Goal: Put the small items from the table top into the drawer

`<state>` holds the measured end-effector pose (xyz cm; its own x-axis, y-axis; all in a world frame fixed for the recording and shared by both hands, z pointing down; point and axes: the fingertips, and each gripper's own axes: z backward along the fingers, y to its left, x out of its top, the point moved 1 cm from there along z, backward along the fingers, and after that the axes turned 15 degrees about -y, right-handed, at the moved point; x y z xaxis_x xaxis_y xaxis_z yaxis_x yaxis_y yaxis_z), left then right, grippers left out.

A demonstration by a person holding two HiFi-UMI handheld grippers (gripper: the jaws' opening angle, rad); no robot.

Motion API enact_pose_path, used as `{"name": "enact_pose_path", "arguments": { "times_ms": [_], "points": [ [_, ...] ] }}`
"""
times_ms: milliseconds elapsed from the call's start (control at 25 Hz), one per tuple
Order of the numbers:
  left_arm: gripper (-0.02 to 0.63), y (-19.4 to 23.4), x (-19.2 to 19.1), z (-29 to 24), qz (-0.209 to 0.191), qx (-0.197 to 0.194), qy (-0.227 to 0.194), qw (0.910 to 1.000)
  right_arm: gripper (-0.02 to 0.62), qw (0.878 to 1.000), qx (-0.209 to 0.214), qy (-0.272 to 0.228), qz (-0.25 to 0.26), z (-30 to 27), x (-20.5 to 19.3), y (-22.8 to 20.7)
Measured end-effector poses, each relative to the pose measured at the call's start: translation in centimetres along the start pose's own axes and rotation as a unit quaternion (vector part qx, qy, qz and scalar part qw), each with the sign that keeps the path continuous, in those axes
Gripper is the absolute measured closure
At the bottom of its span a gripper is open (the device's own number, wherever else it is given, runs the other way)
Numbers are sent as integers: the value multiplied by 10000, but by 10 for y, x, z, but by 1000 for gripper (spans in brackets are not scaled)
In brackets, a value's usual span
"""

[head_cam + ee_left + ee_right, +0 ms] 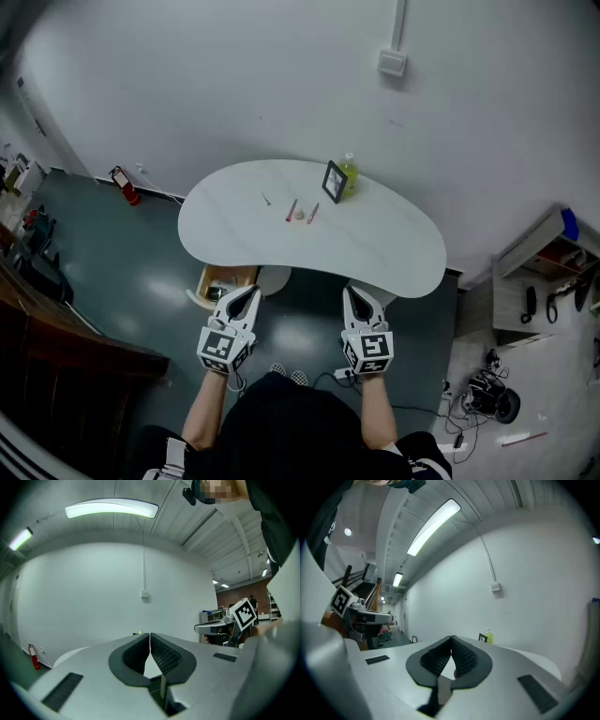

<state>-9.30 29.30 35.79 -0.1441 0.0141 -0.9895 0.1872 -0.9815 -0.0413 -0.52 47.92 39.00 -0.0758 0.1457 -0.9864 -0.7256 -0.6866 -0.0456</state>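
**Nothing grabbed yet, first pick coming up**

Both sets of jaws are pressed together and empty. My left gripper (247, 293) and right gripper (355, 293) hang side by side, short of the bench (394, 253). The small items, meaning two pink sticks (292, 210), a little ball (299, 215) and a pin-like bit (266, 199), lie mid-bench, well apart from me. The drawer (223, 279) looks pulled out under the near left edge. Next, I reckon: spread one set of jaws and reach in for a stick.

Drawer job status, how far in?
Done: nothing, the small items lie on the table. In hand: nothing, left gripper and right gripper are shut and empty, short of the table. Left: every item into the drawer, which looks open.
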Motion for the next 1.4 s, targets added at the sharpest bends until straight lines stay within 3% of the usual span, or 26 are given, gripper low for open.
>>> {"name": "enact_pose_path", "arguments": {
  "times_ms": [760,1400],
  "points": [
    [584,29,-18,-30,107,-7,122,9999,563,9997,124,195,-3,-44,-21,1],
    [584,163,-70,-119,448,-24,469,9979,563,9974,182,702,39,-206,-69,0]
  ]
}}
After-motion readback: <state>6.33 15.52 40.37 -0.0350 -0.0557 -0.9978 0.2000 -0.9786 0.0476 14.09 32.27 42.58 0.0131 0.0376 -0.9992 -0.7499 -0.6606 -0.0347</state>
